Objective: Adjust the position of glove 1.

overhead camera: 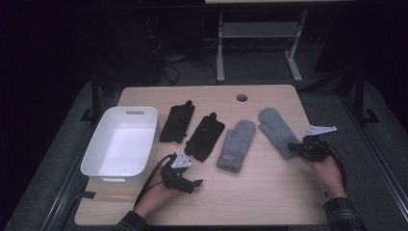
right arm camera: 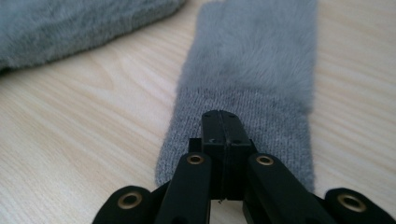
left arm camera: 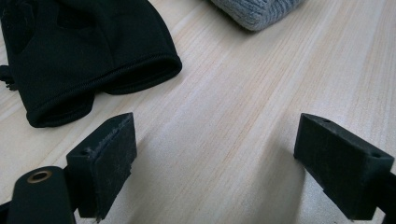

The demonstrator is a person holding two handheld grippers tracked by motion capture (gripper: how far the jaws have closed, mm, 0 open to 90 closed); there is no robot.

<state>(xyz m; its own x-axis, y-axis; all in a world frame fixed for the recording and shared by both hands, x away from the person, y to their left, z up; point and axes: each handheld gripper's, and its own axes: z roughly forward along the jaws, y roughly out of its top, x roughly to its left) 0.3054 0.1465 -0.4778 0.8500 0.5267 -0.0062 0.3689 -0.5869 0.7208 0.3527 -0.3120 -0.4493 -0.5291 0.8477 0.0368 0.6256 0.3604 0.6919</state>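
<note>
Two grey mittens lie side by side on the wooden table, one [overhead camera: 235,144] in the middle and one [overhead camera: 275,126] to its right. My right gripper [overhead camera: 296,147] is at the right mitten's cuff. In the right gripper view its tips [right arm camera: 222,116] are shut over the knit cuff of that mitten [right arm camera: 252,70], with no fabric visible between them. The other mitten [right arm camera: 70,23] lies beyond. Two black gloves [overhead camera: 177,121] [overhead camera: 205,136] lie left of the mittens. My left gripper [overhead camera: 192,183] [left arm camera: 217,140] is open over bare wood, just short of a black glove's cuff [left arm camera: 84,51].
A white plastic bin [overhead camera: 94,144] stands at the table's left edge, next to my left hand. A round cable hole [overhead camera: 242,97] sits near the far edge. A grey mitten cuff [left arm camera: 257,9] shows beyond the left gripper. Bare wood spans the front of the table.
</note>
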